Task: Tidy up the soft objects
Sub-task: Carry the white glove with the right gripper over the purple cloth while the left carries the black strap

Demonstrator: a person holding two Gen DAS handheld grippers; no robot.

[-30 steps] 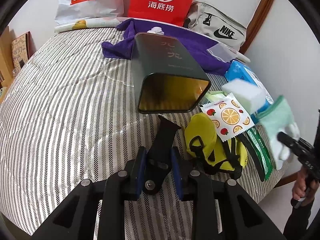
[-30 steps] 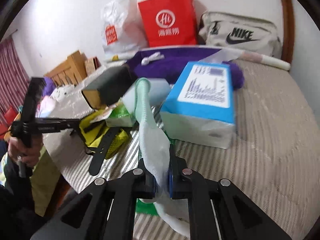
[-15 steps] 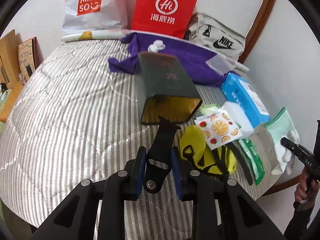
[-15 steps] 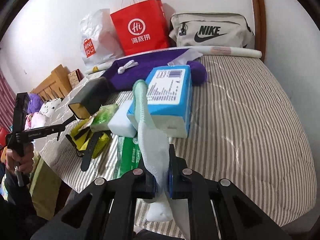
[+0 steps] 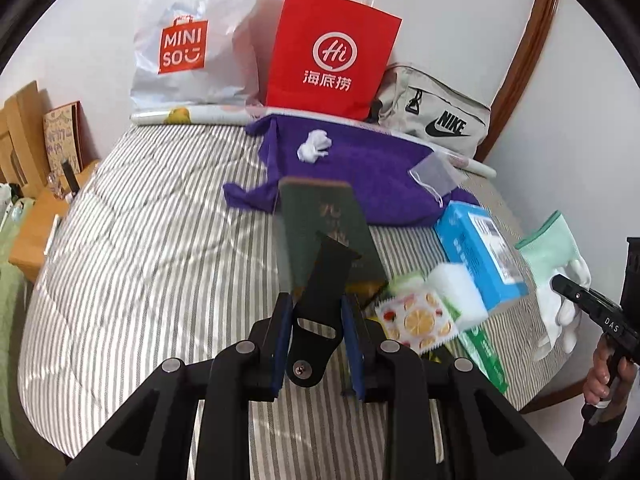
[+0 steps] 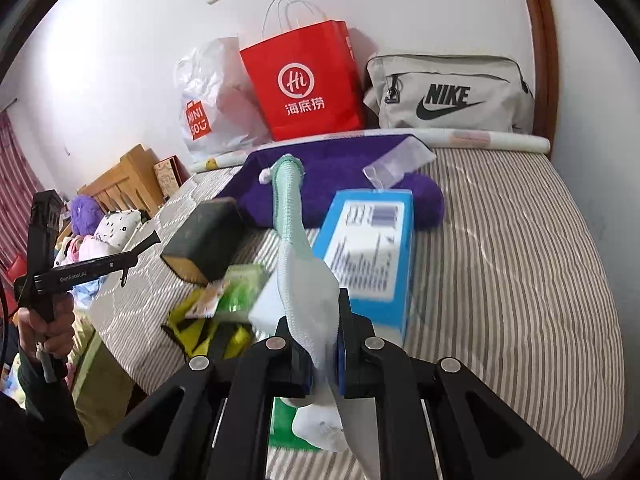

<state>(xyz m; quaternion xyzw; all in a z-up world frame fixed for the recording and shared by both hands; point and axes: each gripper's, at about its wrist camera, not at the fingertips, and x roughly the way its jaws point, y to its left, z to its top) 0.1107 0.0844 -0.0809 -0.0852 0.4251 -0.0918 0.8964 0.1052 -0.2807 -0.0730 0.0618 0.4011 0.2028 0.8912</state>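
Left wrist view: the left gripper (image 5: pixel 316 340) pinches the black strap (image 5: pixel 320 300) over the striped bed (image 5: pixel 140 260); lift straight so the yellow pouch clears the clutter.

Right wrist view: the right gripper (image 6: pixel 324 352) clamps the mint glove (image 6: pixel 296 248) above the bed; keep its dangling fingers off the blue tissue box (image 6: pixel 368 248).

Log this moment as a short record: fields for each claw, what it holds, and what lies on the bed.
left claw: shut on black strap
right claw: shut on mint-and-white glove
bed: striped cover
on bed, near edge: dark green tin, blue tissue box, white sponge, fruit-print packet
on bed, further back: purple cloth
against wall: red paper bag, white plastic bag, grey Nike bag
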